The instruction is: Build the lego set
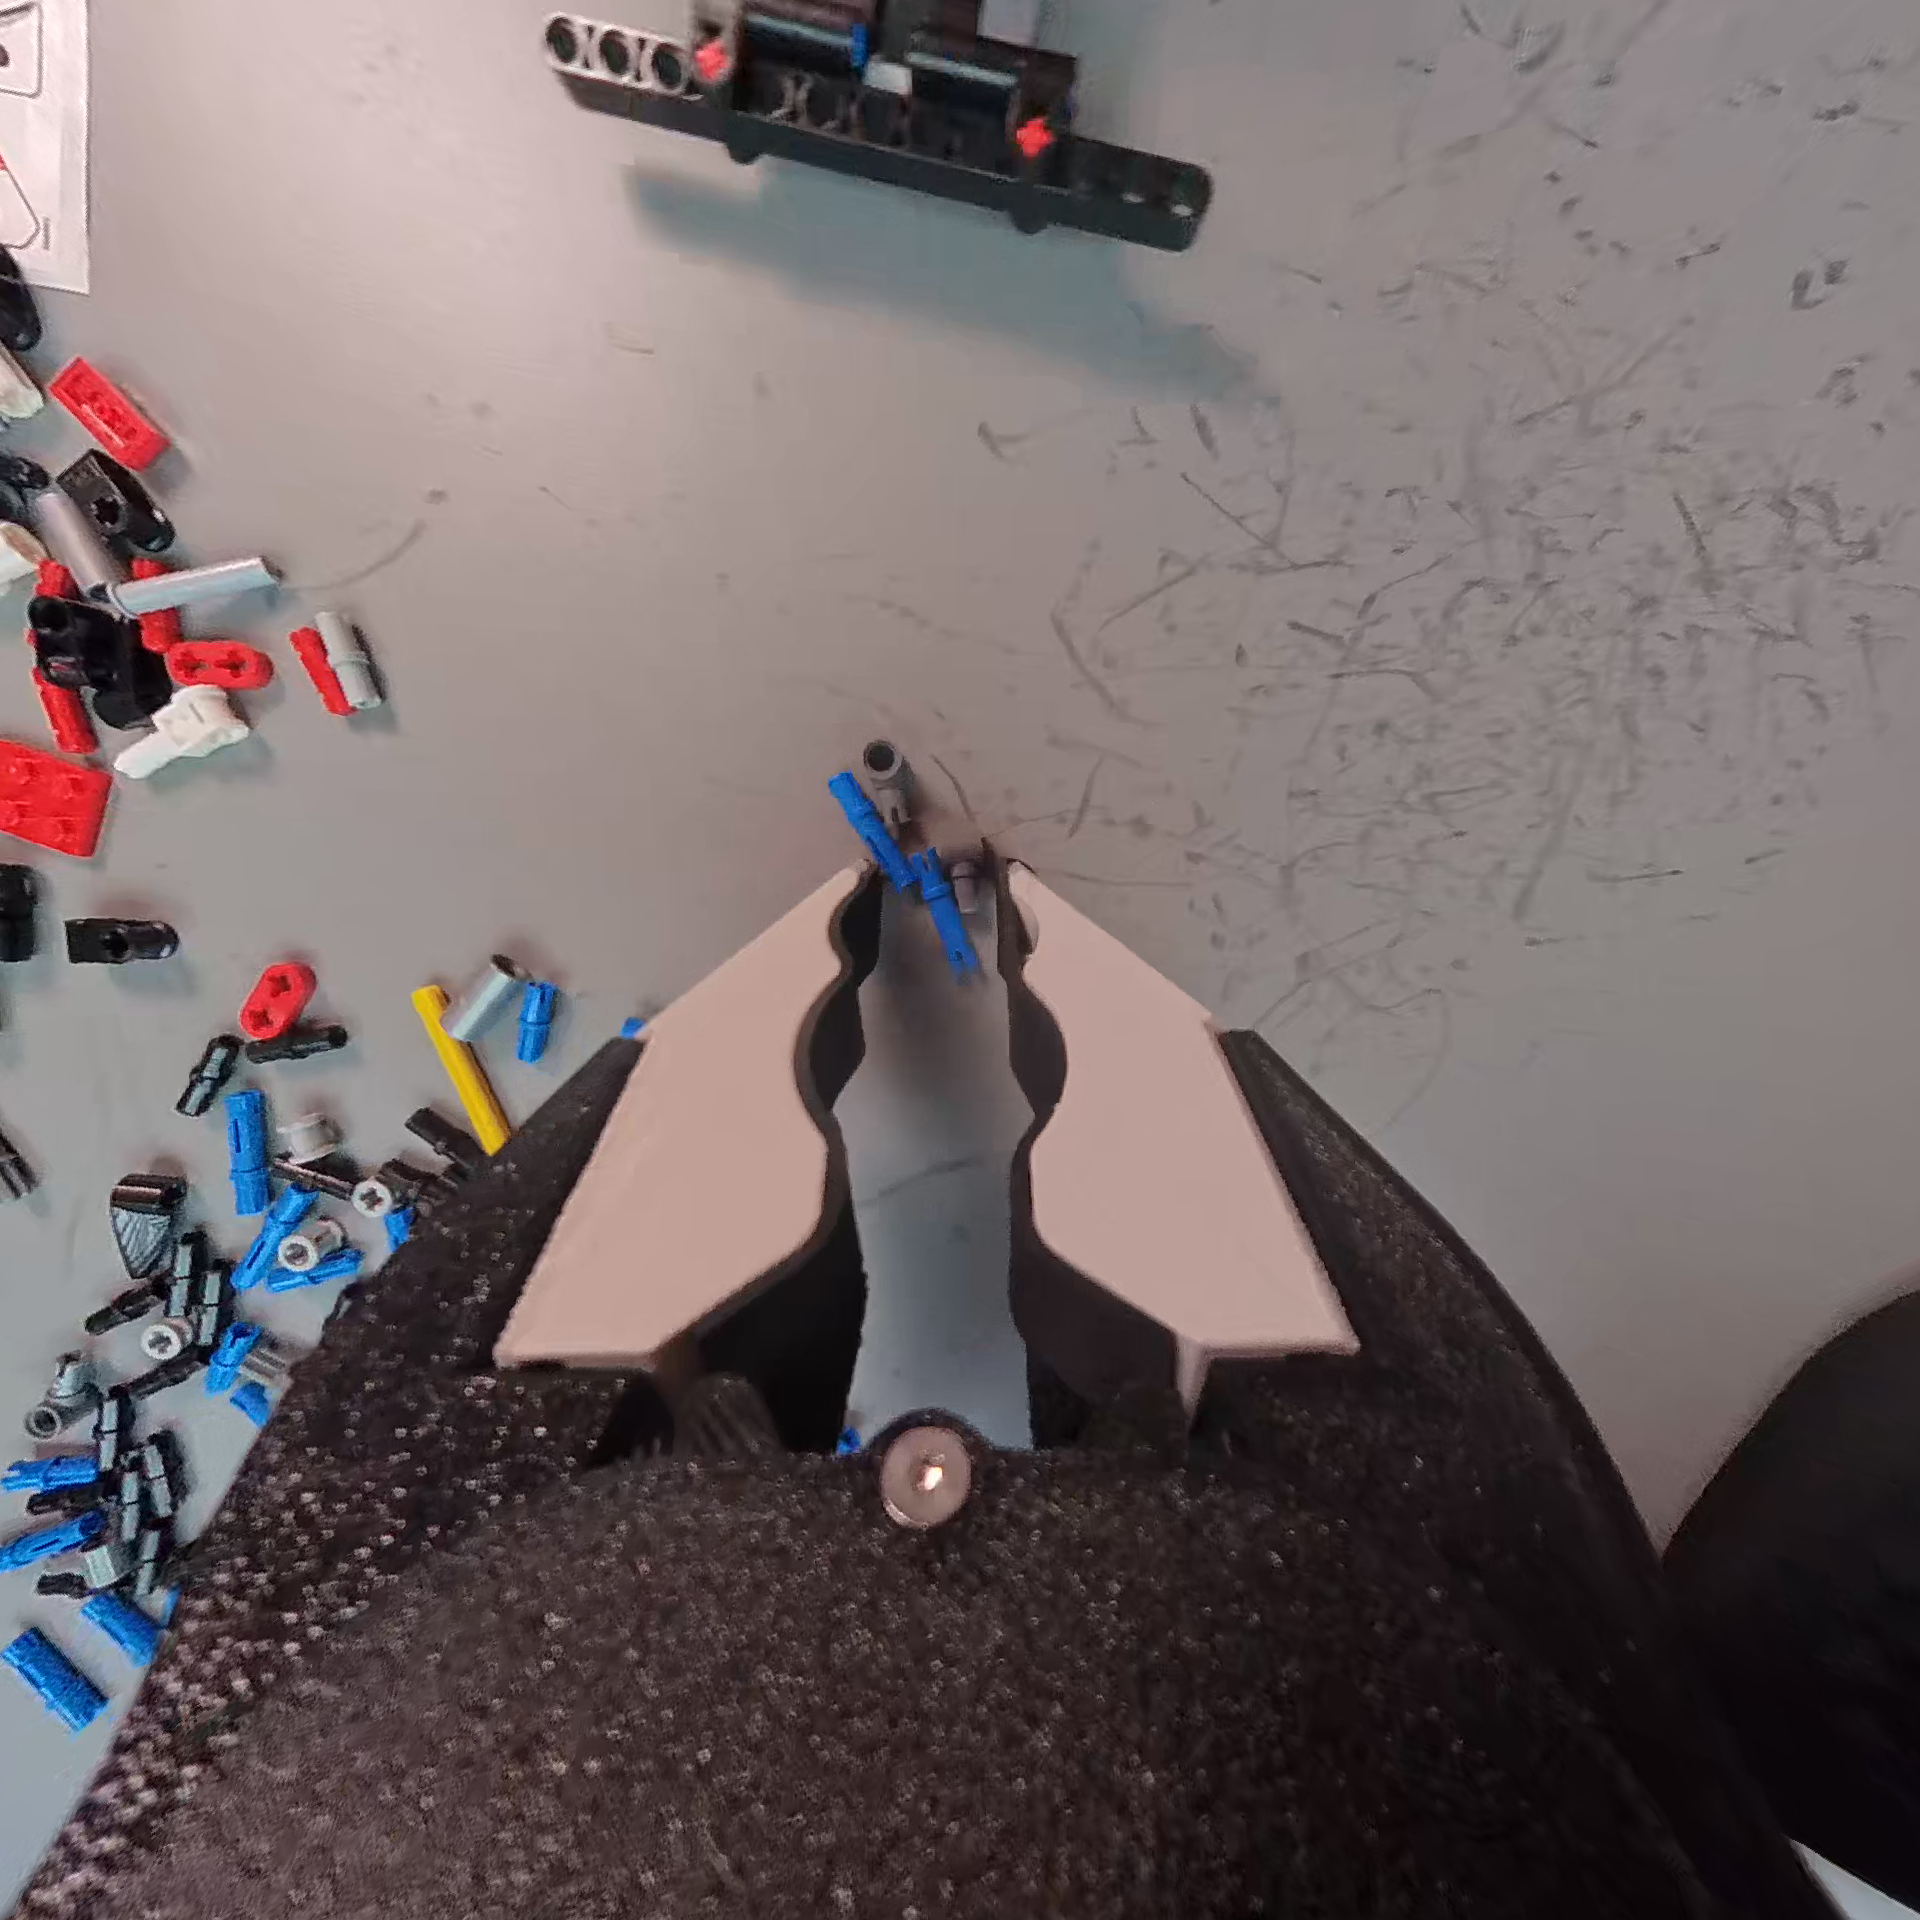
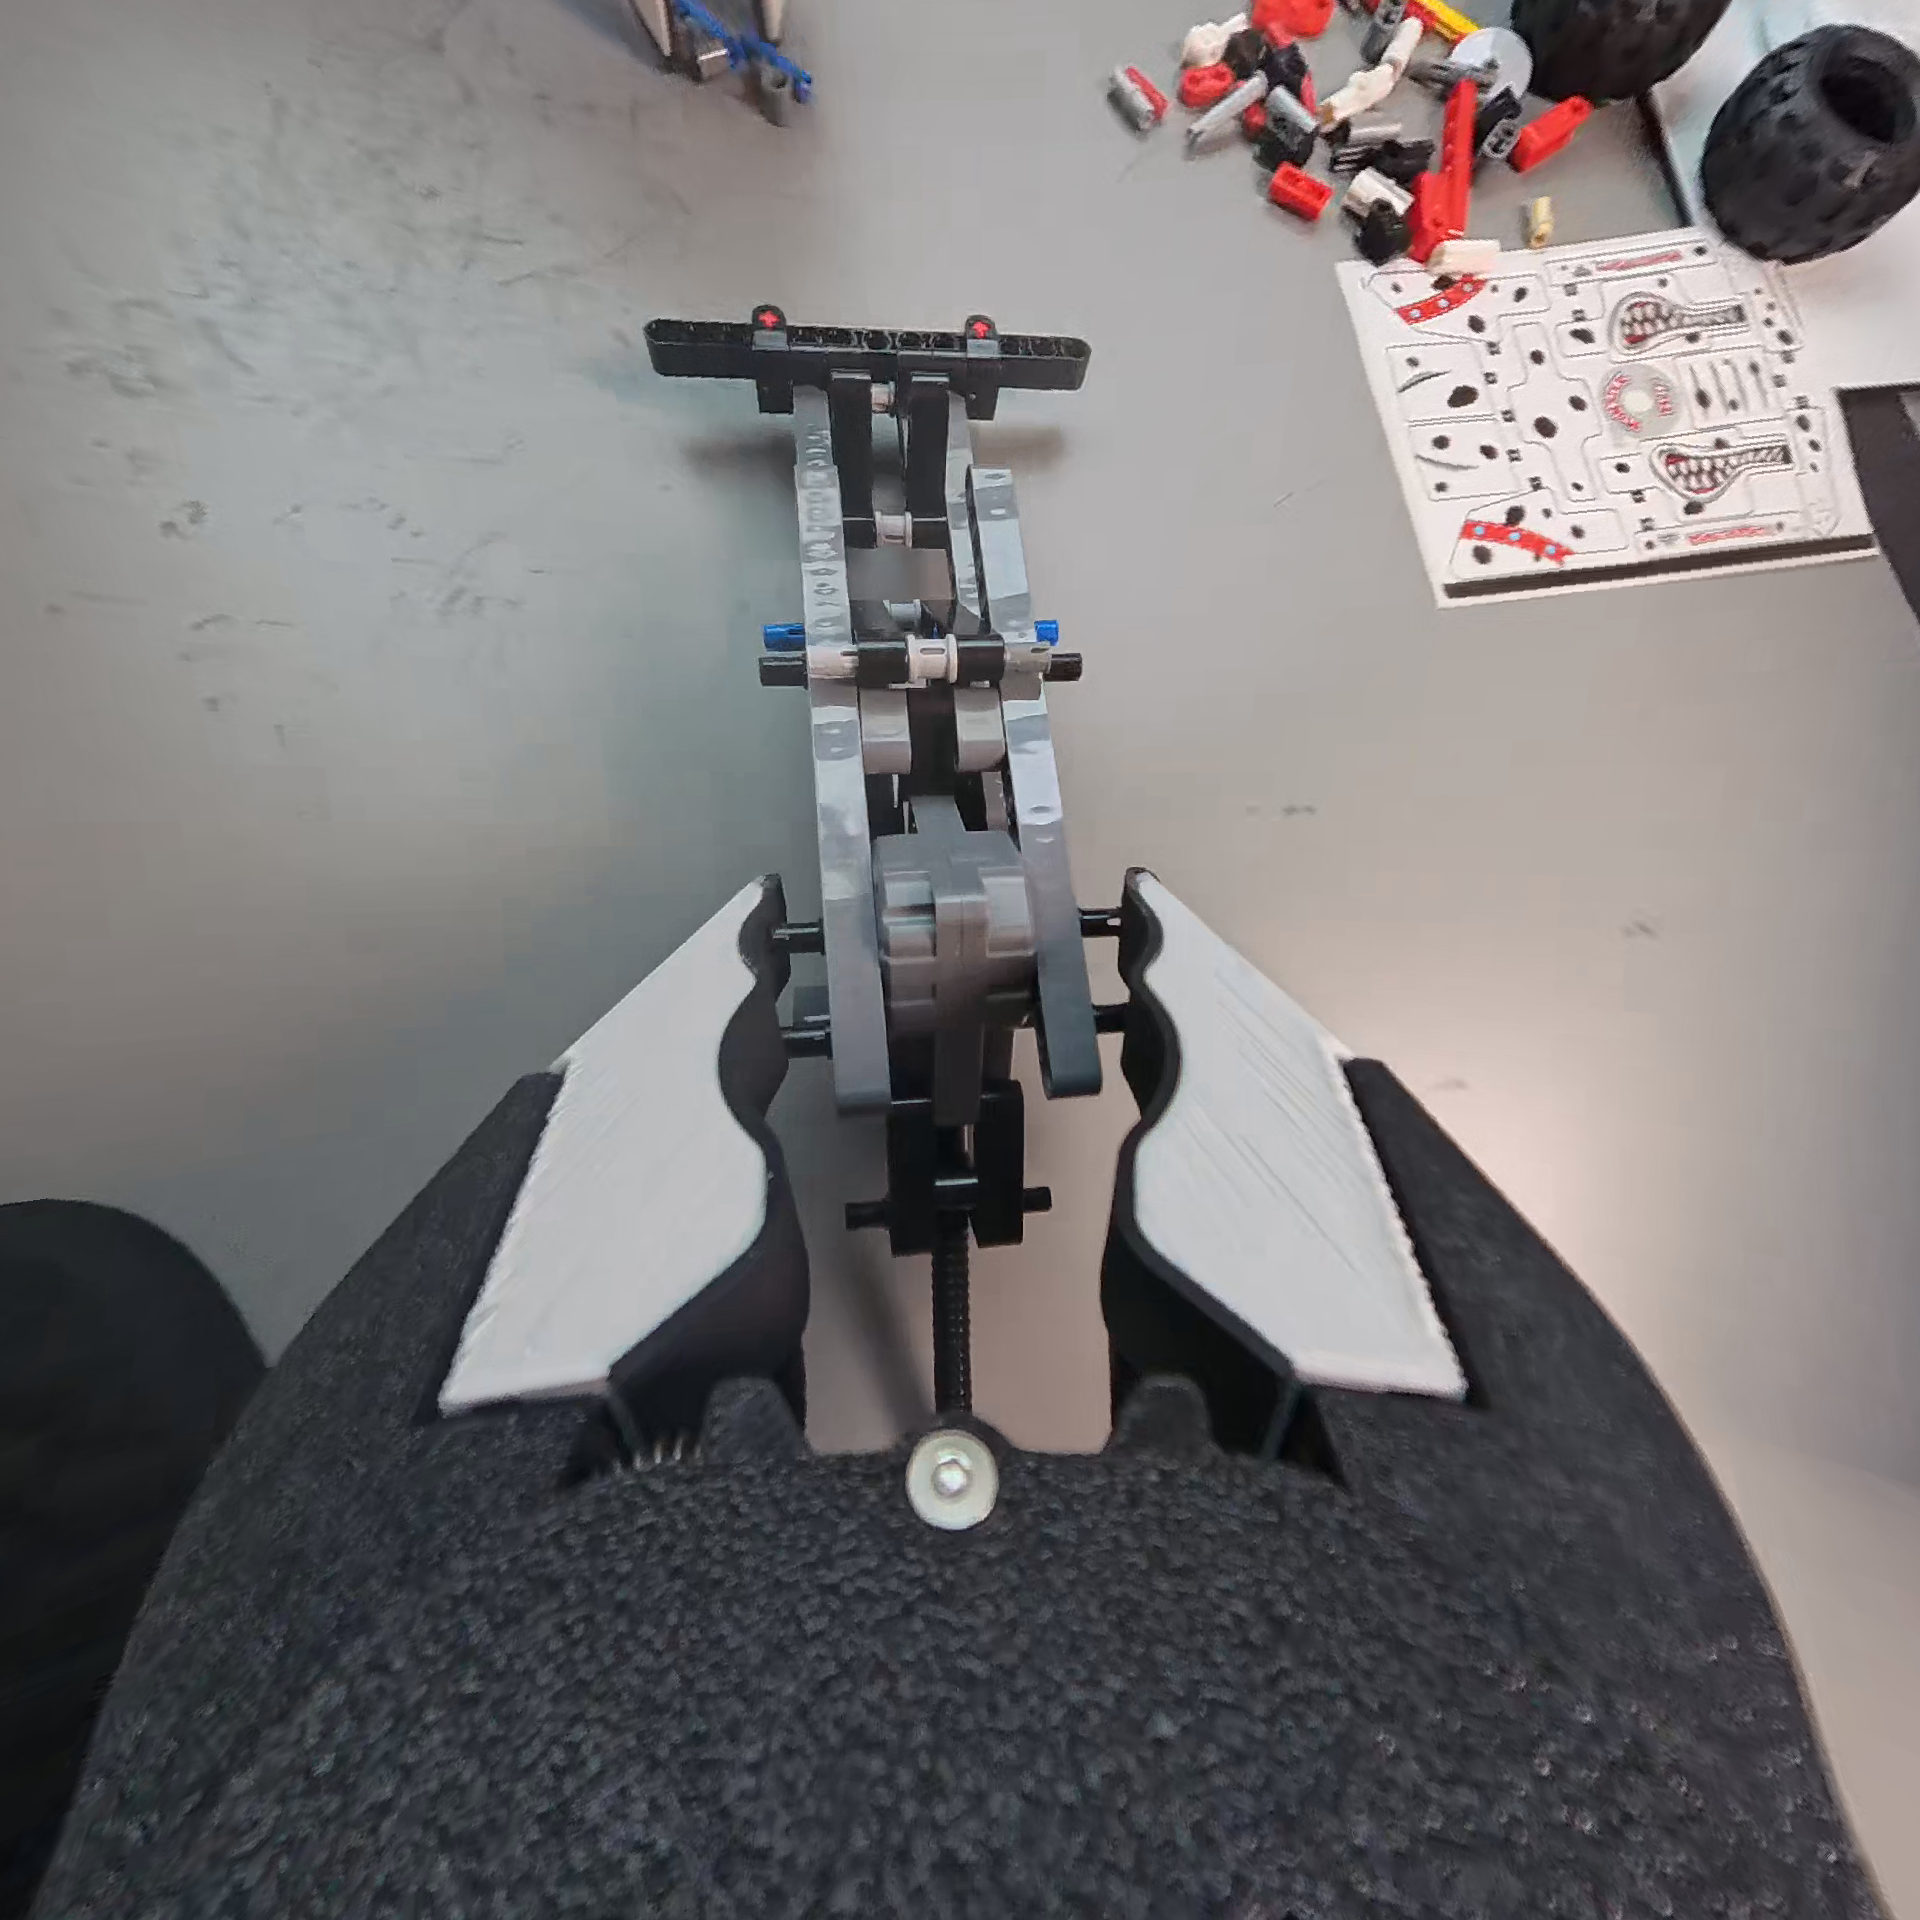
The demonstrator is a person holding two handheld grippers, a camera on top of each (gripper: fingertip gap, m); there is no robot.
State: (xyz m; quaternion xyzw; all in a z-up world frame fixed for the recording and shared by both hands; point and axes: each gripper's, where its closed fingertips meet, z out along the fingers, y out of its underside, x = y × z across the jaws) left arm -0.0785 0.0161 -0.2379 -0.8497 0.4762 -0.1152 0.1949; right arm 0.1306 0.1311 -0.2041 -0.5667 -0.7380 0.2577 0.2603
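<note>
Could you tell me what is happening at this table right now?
A person is building a Lego set with two handheld grippers. The right gripper straddles the near end of the grey and black chassis lying on the grey table, its fingers against the black pins on either side. The left gripper is open over a small cluster of blue and grey pins, apparently picking one. Loose parts, a sticker sheet and black tyres lie off to the side.

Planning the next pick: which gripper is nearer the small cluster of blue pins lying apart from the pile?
Left. The left gripper has the blue pins right at its fingertips. The right gripper straddles the chassis assembly, well away from them.
</note>
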